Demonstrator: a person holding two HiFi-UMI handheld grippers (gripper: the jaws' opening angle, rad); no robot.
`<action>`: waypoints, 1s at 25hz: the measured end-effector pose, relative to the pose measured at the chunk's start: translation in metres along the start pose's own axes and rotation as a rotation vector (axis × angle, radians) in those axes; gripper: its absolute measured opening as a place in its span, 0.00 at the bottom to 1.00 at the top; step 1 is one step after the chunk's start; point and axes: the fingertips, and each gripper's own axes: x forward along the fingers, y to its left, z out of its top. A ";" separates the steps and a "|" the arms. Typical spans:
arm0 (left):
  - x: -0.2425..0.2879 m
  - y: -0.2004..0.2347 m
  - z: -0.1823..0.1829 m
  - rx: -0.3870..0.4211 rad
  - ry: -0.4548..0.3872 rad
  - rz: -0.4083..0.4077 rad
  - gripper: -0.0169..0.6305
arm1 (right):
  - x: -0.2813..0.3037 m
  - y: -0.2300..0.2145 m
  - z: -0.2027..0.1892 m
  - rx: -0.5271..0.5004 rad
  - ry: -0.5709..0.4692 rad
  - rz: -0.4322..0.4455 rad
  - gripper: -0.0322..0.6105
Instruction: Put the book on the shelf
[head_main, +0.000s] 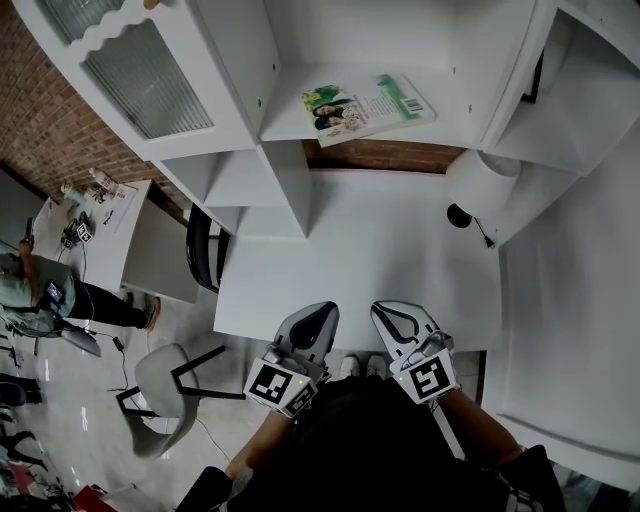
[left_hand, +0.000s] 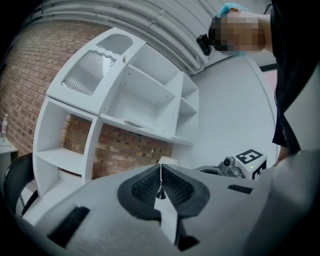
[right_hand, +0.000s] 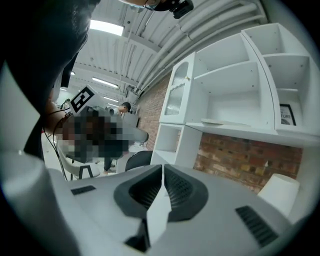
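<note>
The book (head_main: 368, 107), with a green and white cover, lies flat on the white shelf board (head_main: 290, 125) above the desk; it shows as a thin slab (left_hand: 134, 123) in the left gripper view and again as the thin book (right_hand: 222, 122) in the right gripper view. My left gripper (head_main: 322, 318) and right gripper (head_main: 388, 316) hover side by side over the near edge of the white desk (head_main: 360, 250), far from the book. Both are shut with nothing between the jaws. The left gripper tip (left_hand: 160, 166) and the right gripper tip (right_hand: 163, 167) point at the shelf unit.
A white shelf unit with a ribbed glass door (head_main: 145, 75) stands at the back left, against a brick wall (head_main: 375, 155). A white lamp (head_main: 480, 185) sits at the desk's right. A dark chair (head_main: 203, 250) and a grey chair (head_main: 165, 385) stand left; a person (head_main: 40, 290) is further off.
</note>
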 end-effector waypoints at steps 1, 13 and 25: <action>-0.001 -0.001 0.000 0.002 0.001 -0.001 0.06 | -0.002 0.001 -0.001 0.010 0.003 0.000 0.11; 0.001 -0.017 -0.003 0.000 0.014 -0.020 0.06 | -0.021 -0.002 -0.007 0.088 -0.015 -0.035 0.11; -0.002 -0.023 -0.006 -0.003 0.034 -0.014 0.06 | -0.028 0.030 -0.016 0.175 -0.056 0.115 0.11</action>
